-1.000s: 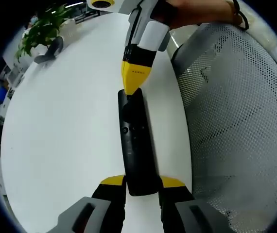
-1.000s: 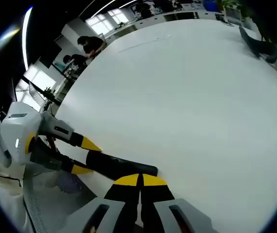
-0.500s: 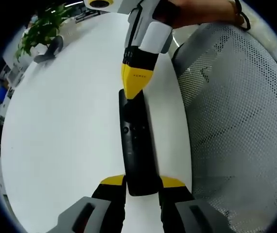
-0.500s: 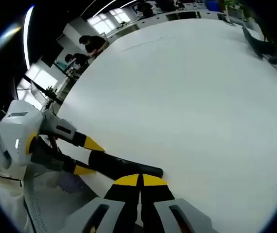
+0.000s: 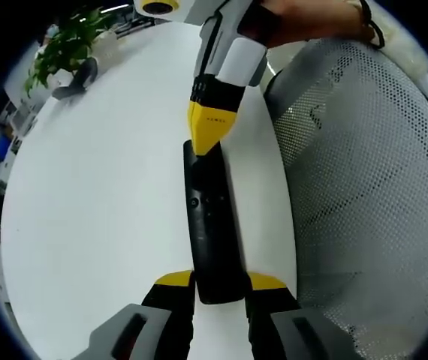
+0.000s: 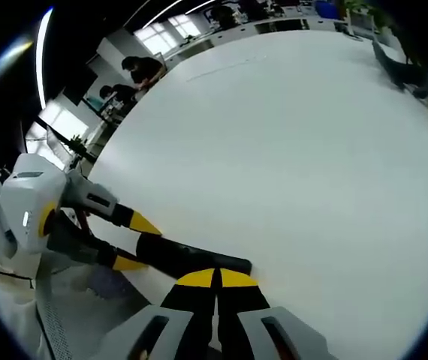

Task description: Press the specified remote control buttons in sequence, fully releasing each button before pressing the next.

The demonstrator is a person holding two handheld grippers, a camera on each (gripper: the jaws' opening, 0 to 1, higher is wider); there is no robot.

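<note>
Black remote control (image 5: 212, 225) lying lengthwise on the white counter (image 5: 94, 195) beside a mesh chair (image 5: 364, 187), near end clamped in the left tongs (image 5: 219, 283). Right tongs (image 6: 216, 279) clenched together (yellow tips touching), pressing down on the remote's far end.

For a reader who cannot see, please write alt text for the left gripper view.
A black remote control lies on a white table, its near end clamped between the left gripper jaws. The right gripper, shut, meets its far end from above, beside a grey mesh chair.
</note>
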